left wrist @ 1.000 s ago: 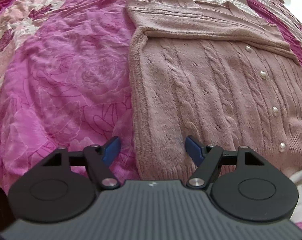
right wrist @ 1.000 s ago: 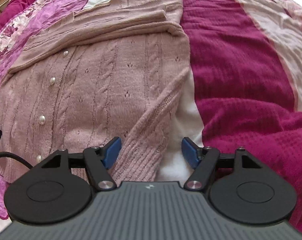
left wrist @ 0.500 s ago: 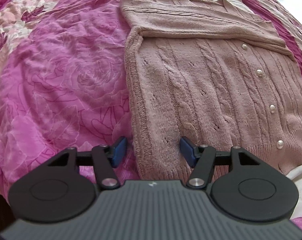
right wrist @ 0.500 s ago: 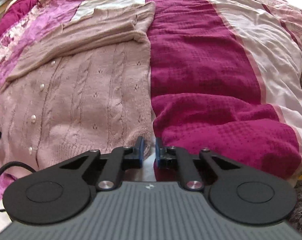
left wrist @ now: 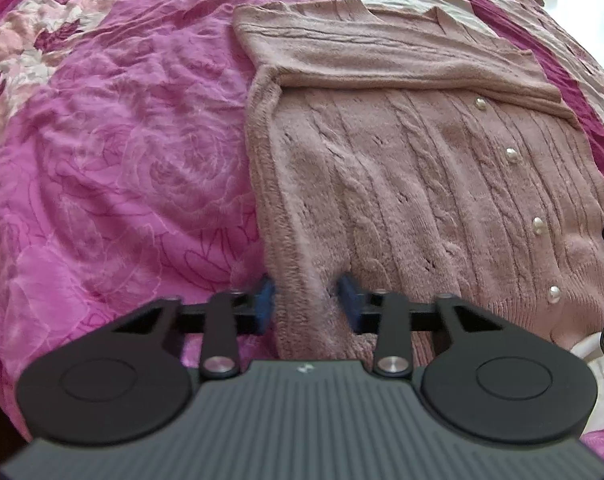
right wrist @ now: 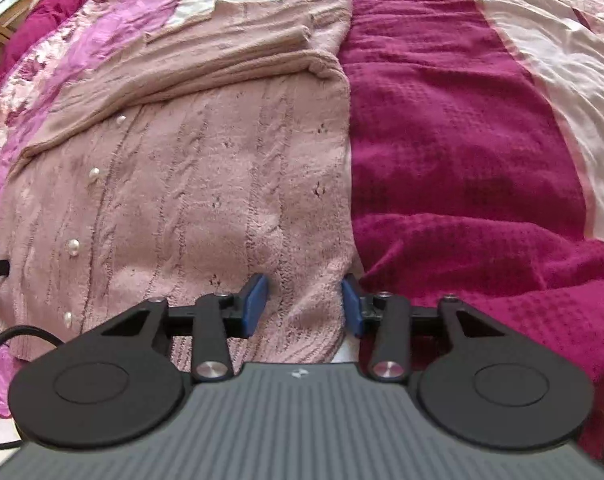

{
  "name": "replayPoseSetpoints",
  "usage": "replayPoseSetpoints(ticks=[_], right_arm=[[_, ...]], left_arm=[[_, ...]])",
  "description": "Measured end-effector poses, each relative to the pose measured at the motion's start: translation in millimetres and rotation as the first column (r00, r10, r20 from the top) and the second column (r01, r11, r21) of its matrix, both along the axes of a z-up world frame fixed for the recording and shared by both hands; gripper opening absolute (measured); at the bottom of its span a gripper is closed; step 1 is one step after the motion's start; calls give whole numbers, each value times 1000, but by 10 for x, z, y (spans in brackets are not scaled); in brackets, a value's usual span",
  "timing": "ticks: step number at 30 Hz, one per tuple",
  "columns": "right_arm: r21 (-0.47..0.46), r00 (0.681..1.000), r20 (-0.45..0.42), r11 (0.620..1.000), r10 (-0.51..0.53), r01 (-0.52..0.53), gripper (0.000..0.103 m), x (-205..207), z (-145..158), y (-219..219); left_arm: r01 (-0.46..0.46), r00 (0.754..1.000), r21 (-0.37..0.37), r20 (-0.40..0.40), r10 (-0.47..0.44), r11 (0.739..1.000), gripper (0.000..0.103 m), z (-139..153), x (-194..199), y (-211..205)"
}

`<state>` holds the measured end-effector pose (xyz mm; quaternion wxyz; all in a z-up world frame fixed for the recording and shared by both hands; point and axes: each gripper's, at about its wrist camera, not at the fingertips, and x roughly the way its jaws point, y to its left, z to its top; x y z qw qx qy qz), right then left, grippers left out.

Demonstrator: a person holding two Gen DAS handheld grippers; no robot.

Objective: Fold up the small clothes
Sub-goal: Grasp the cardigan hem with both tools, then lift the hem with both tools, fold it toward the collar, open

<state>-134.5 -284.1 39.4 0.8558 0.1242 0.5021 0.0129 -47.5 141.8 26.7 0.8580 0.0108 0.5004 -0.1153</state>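
Spread over the bed is a pink rose-print bedspread (left wrist: 113, 168) on one side and a magenta and white striped blanket (right wrist: 454, 128) on the other, and on them lies our one garment, a dusty-pink cable-knit cardigan (left wrist: 402, 184), front up, its sleeves already folded across the chest.

We judge the step in hand to be taking hold of the two hem corners for the fold up the body. Our left gripper (left wrist: 306, 302) has just been closing; its blue pads (left wrist: 266, 298) stand a little apart with the cardigan's left bottom edge bunched between them, seemingly pinched. Our right gripper (right wrist: 304, 305) has just been opening again, and its pads straddle the right bottom corner; whether they press on the knit we cannot tell.

Next, we think, both grips must be firm and matched, then both corners lifted together and carried toward the collar so the hem lands square.

Four pearl buttons (left wrist: 512, 156) show down the placket in each view. One black cable (right wrist: 5, 340) trails near the hem.
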Motion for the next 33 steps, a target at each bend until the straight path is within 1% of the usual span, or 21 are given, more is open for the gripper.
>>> replayPoseSetpoints(ticks=[1, 2, 3, 7, 11, 14, 17, 20, 21, 25, 28, 31, 33], right_arm=[[28, 1000, 6, 1000, 2, -2, 24, -2, 0, -27], [44, 1000, 14, 999, -2, 1, 16, -1, 1, -39], [61, 999, 41, 998, -3, 1, 11, -18, 25, -60], [135, 987, 158, 991, -6, -16, 9, -74, 168, -133], [197, 971, 233, 980, -47, 0, 8, -22, 271, -240], [256, 955, 281, 966, -99, 25, 8, 24, 319, -343], [295, 932, 329, 954, -152, 51, 7, 107, 348, -431], [331, 911, 361, 941, -198, 73, 5, 217, 347, -489], [337, 903, 374, 938, -211, 80, 5, 263, 352, -495], [348, 875, 415, 932, -248, 99, 5, 422, 385, -504], [358, 852, 435, 924, -292, 134, 5, 540, 384, -518], [360, 832, 434, 913, -346, 192, 5, 666, 317, -525], [342, 826, 427, 911, -368, 229, 5, 747, 244, -519]], left_arm=[[-7, 1000, -13, 1, 7, 1000, 23, 12, 11, 27], [-13, 1000, -38, 0, 13, 999, 15, 27, 22, 59], [-22, 1000, -69, -2, 22, 997, 13, 42, 32, 95], [-56, 998, -164, 3, 57, 985, 12, 95, 57, 196], [-80, 995, -246, 36, 92, 966, 11, 223, 85, 246], [-82, 991, -295, 74, 109, 952, 11, 369, 126, 272], [-87, 988, -322, 96, 123, 943, 11, 459, 215, 288], [-114, 979, -329, 124, 162, 938, 11, 518, 317, 284], [-127, 975, -339, 129, 179, 932, 11, 533, 344, 316], [-187, 956, -400, 134, 259, 897, 11, 568, 468, 409], [-234, 939, -423, 137, 317, 875, 11, 553, 566, 452], [-283, 922, -431, 126, 367, 857, 11, 484, 695, 474], [-310, 914, -414, 119, 388, 856, 11, 415, 788, 470]])
